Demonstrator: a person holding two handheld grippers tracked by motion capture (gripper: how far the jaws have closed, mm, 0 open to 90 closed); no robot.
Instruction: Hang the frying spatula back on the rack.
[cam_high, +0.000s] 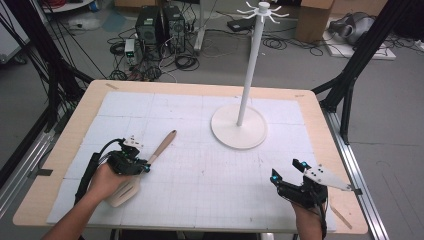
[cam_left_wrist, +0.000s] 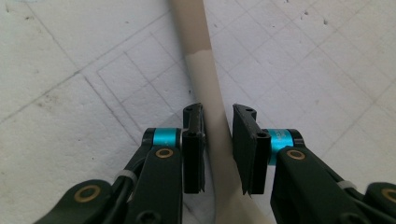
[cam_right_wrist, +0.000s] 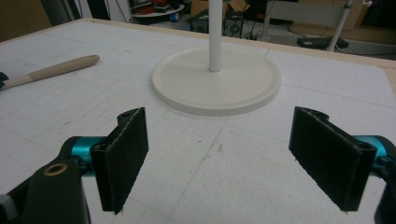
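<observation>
A spatula with a wooden handle (cam_high: 163, 144) and a pale blade lies on the white grid mat (cam_high: 210, 170) at the left. My left gripper (cam_high: 146, 167) sits low over its neck. In the left gripper view the jaws of the left gripper (cam_left_wrist: 218, 122) stand close on either side of the spatula handle (cam_left_wrist: 198, 56), pressed to it. My right gripper (cam_high: 285, 170) hovers near the front right of the mat, open, with nothing between its fingers. The right gripper view shows the right gripper (cam_right_wrist: 224, 140) wide apart, facing the stand base (cam_right_wrist: 187, 88), with the spatula handle (cam_right_wrist: 56, 69) at far left.
A white hook stand (cam_high: 250, 75) rises from a round base (cam_high: 225, 135) at the back centre-right of the mat. The wooden table edge (cam_high: 320, 120) frames the mat. Black frame posts, computers and cables stand on the floor beyond.
</observation>
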